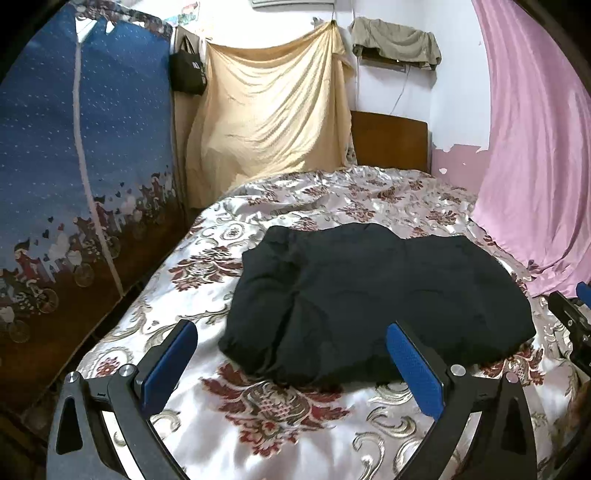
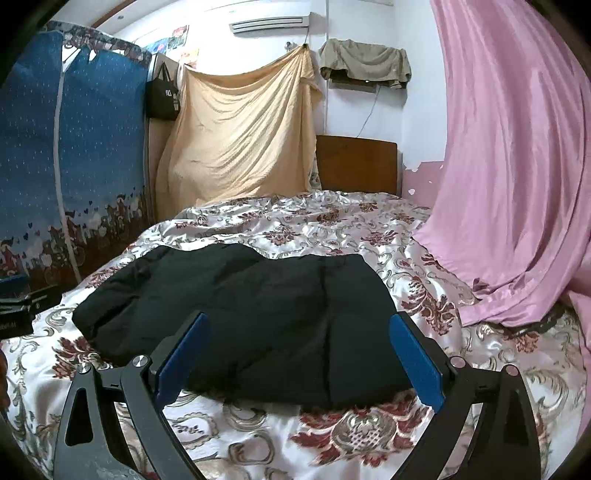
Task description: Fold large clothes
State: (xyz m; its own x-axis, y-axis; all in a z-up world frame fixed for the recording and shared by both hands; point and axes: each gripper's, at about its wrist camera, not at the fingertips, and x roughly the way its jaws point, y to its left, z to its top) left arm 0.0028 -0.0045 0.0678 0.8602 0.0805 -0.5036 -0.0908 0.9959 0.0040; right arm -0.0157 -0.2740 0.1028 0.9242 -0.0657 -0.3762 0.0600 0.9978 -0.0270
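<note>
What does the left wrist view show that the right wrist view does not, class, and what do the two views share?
Only the left wrist view shows the left gripper, open, with the right gripper's body at its right edge. Only the right wrist view shows the right gripper, open, the whole air conditioner, and the left gripper's body at its left edge. Both share the folded black garment on the floral bedspread, the pink curtain, the yellow cloth and the blue wardrobe.
</note>
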